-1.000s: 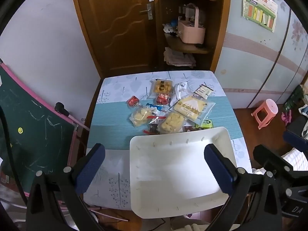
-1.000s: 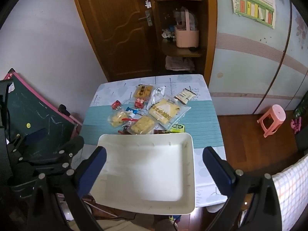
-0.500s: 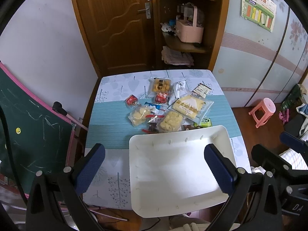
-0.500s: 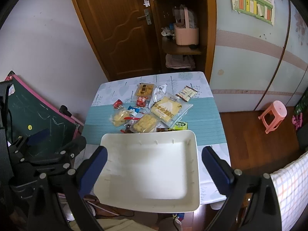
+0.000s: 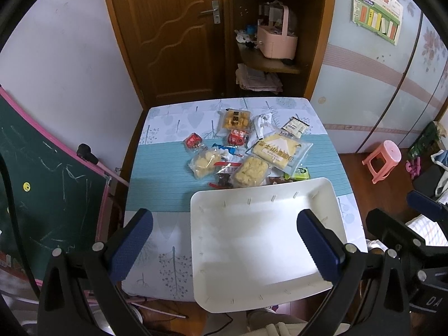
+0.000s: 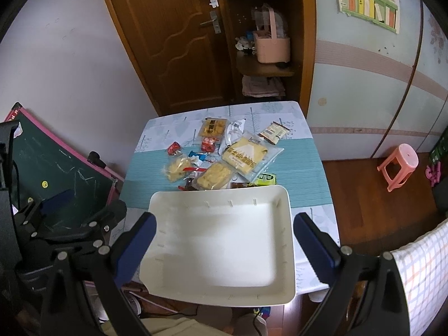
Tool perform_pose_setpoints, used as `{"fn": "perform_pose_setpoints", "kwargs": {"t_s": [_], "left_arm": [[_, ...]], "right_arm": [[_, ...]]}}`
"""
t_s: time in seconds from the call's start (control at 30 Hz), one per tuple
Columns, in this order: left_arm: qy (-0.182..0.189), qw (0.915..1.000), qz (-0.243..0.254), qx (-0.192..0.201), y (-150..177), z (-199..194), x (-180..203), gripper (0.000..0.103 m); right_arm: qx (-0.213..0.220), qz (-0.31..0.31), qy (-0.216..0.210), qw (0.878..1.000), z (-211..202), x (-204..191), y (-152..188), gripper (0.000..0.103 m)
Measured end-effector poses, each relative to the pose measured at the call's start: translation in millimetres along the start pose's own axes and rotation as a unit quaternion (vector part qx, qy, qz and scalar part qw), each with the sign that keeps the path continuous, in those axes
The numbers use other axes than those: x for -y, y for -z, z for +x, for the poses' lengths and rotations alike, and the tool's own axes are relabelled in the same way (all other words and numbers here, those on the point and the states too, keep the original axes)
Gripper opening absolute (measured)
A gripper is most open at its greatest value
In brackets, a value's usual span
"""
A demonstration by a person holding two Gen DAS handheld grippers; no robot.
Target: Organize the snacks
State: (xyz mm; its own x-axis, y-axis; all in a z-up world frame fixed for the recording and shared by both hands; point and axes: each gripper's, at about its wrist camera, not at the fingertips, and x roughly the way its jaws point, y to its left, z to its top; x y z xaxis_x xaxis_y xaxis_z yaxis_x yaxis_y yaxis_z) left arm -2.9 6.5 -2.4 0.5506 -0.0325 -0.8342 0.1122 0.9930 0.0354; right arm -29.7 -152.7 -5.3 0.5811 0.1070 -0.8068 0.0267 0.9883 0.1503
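Observation:
A pile of snack packets lies mid-table: a big yellow cake bag [image 5: 280,149] [image 6: 244,154], a pack of yellow puffs [image 5: 250,171] [image 6: 214,175], an orange pack [image 5: 235,119], small red packs [image 5: 192,140] and a green one [image 5: 299,173]. An empty white tray [image 5: 252,196] [image 6: 218,196] sits at the table's near edge, overhanging it. My left gripper [image 5: 224,240] hovers open, high above the tray's left side. My right gripper [image 6: 224,240] is open too, above the tray, with nothing between its fingers.
The table [image 5: 156,179] carries a teal striped runner. A green chalkboard [image 5: 42,184] leans at its left. Behind stand a wooden door [image 5: 168,33] and a shelf with a pink basket [image 5: 277,39]. A pink stool [image 5: 383,159] stands on the floor at the right.
Both grippers have drifted slightly; the table and tray sit a little lower and closer in both views. Nothing was grasped or moved on the table.

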Motion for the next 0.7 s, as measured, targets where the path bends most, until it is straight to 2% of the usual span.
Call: {"fn": "perform_pose_setpoints", "kwargs": {"t_s": [0.4, 0.7], "left_arm": [[0.001, 1.0, -0.001, -0.002, 0, -1, -2, 0.102], [0.001, 0.9998, -0.015, 0.009, -5, -12, 8, 0.102]], "right_arm": [[0.0, -0.005, -0.004, 1.0, 0, -1, 1, 0.099], [0.008, -0.025, -0.017, 1.0, -8, 13, -3, 0.099]]}}
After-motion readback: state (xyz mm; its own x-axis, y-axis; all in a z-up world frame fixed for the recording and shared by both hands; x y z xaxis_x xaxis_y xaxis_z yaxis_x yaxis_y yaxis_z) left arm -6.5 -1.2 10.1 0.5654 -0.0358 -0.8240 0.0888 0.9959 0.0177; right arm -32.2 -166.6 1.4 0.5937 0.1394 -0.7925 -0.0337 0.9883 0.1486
